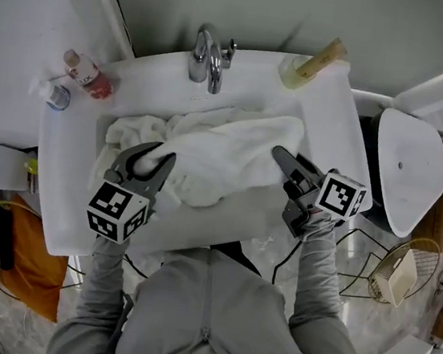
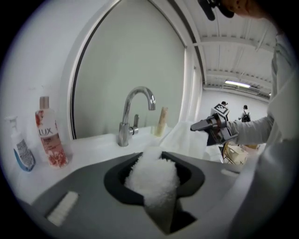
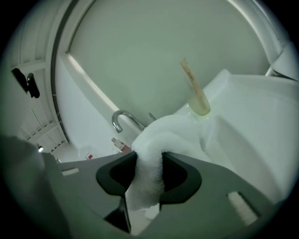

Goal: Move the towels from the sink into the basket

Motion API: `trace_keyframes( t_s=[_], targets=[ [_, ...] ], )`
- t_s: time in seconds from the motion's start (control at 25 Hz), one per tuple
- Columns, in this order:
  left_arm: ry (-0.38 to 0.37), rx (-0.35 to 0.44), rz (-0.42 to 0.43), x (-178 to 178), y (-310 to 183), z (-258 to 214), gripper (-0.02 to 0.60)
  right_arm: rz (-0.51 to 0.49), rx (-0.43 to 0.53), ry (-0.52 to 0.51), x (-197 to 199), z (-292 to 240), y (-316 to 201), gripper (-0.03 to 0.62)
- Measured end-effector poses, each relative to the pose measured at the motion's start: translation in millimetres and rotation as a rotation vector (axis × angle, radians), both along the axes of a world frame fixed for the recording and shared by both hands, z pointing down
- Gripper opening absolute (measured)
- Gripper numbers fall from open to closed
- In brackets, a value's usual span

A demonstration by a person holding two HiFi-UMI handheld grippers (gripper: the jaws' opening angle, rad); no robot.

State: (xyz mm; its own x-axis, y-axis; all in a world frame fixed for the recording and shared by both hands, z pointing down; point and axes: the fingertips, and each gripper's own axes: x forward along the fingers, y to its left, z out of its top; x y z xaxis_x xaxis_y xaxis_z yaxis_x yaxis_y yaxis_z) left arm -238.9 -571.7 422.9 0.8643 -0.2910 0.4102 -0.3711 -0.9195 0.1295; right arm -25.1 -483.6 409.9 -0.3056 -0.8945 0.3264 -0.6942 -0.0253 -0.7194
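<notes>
Pinching fluffy white towel: left gripper, right gripper.

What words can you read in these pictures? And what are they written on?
"LUX": on the pink bottle, seen in the left gripper view.
Smaller print under it: too blurred to read.
Label on the small white pump bottle: too blurred to read.
No other words can be read.
</notes>
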Motion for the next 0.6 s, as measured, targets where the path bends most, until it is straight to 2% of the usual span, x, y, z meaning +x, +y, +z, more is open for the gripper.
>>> trace_keyframes(
  t_s=[0.16,0.28,0.44,0.6],
  targets=[
    [0.115,0.116,0.058,13,1,-57,0.170,0.095,0.157,0.056,4,-65,30,0.135],
    [0.180,0.193,0.113,26,7,-94,0.170,0.180,0.237,0.105,5,-104,61,0.135],
    [0.263,0.269,0.209,57,42,-138,0.171,0.271,0.280,0.224,12,-145,117,0.135],
    [0.297,0.318,0.369,111,99,-158,0.172,0.428,0.318,0.310,32,-171,199,0.135]
  ],
)
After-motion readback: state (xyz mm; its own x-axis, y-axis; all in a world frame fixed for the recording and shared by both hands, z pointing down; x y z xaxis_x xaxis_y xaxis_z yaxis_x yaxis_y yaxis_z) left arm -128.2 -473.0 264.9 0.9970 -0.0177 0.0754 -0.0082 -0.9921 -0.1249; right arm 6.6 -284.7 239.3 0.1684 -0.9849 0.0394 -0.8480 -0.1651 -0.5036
